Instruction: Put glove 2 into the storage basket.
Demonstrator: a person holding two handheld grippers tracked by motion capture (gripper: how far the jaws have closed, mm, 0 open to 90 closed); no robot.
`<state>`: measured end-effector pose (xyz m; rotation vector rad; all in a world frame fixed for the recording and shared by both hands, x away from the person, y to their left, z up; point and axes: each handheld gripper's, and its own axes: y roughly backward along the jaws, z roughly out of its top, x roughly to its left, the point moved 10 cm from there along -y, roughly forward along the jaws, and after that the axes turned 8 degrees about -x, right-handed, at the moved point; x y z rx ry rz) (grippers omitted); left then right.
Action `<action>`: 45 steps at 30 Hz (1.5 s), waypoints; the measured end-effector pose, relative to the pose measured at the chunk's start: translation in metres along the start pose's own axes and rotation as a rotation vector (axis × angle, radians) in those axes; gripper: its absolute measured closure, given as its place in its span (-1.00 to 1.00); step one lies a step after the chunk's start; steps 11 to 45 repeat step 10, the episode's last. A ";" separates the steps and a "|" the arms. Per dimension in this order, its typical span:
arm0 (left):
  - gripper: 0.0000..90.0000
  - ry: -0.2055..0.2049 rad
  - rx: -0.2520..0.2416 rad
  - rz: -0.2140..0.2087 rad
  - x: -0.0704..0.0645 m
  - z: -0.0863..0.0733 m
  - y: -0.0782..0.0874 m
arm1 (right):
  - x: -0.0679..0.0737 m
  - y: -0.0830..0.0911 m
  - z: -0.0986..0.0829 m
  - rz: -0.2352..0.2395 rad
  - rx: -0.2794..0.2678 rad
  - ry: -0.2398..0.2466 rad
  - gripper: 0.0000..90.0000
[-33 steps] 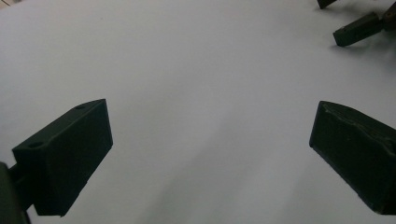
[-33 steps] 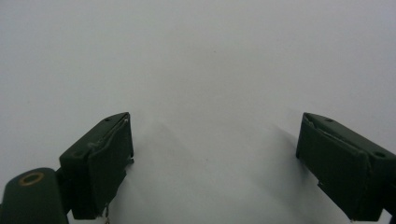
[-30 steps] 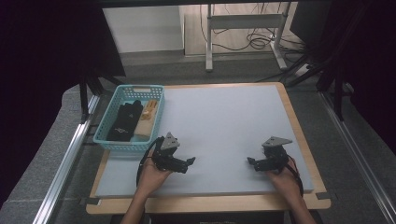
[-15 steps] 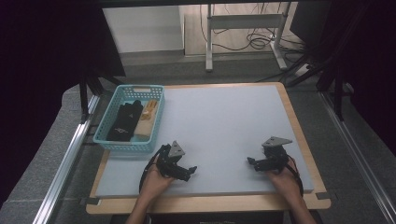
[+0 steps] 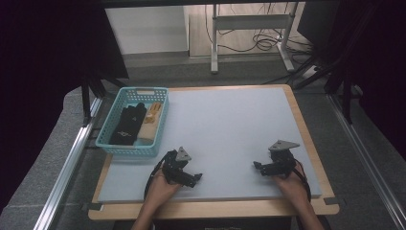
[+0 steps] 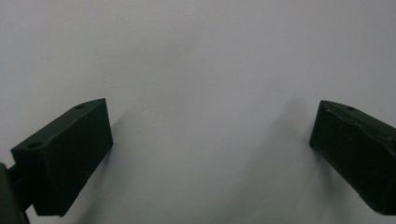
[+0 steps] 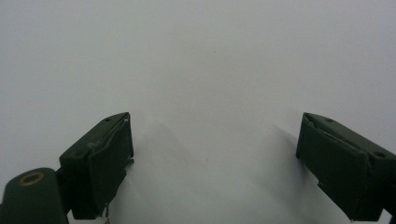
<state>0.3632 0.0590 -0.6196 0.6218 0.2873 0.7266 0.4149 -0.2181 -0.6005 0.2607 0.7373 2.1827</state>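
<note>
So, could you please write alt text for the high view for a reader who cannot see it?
A person's hands hold the left gripper and the right gripper low over the near edge of a pale grey table, both holding nothing. At the table's left edge a turquoise basket holds a black item and a tan item.

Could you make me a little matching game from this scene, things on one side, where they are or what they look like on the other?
Things:
1. basket
2. black item
3. left gripper
4. right gripper

Descriptions:
A. open, low over the table's near right part
B. turquoise, at the table's left edge
C. lies inside the basket
D. open, low over the table just beyond the basket's near corner

Pairs: 1-B, 2-C, 3-D, 4-A
</note>
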 end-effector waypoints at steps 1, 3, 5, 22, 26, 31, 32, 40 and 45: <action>-1.00 0.000 0.000 0.000 0.000 0.000 0.000 | 0.000 0.000 0.000 0.000 0.000 0.001 -0.76; -1.00 0.000 -0.001 0.000 0.000 0.000 0.000 | 0.000 0.000 0.000 -0.001 0.000 0.002 -0.76; -1.00 -0.001 0.000 0.001 0.000 0.000 0.000 | 0.000 0.000 0.000 0.000 0.000 0.002 -0.76; -1.00 -0.002 0.001 0.001 0.000 0.000 0.000 | 0.000 0.000 0.000 -0.001 0.000 0.000 -0.76; -1.00 -0.002 0.001 0.001 0.000 0.000 0.000 | 0.000 0.000 0.000 -0.001 0.000 0.000 -0.76; -1.00 -0.002 0.001 0.001 0.000 0.000 0.000 | 0.000 0.000 0.000 -0.001 0.000 0.000 -0.76; -1.00 -0.002 0.001 0.001 0.000 0.000 0.000 | 0.000 0.000 0.000 -0.001 0.000 0.000 -0.76; -1.00 -0.002 0.001 0.001 0.000 0.000 0.000 | 0.000 0.000 0.000 -0.001 0.000 0.000 -0.76; -1.00 -0.002 0.001 0.001 0.000 0.000 0.000 | 0.000 0.000 0.000 -0.001 0.000 0.000 -0.76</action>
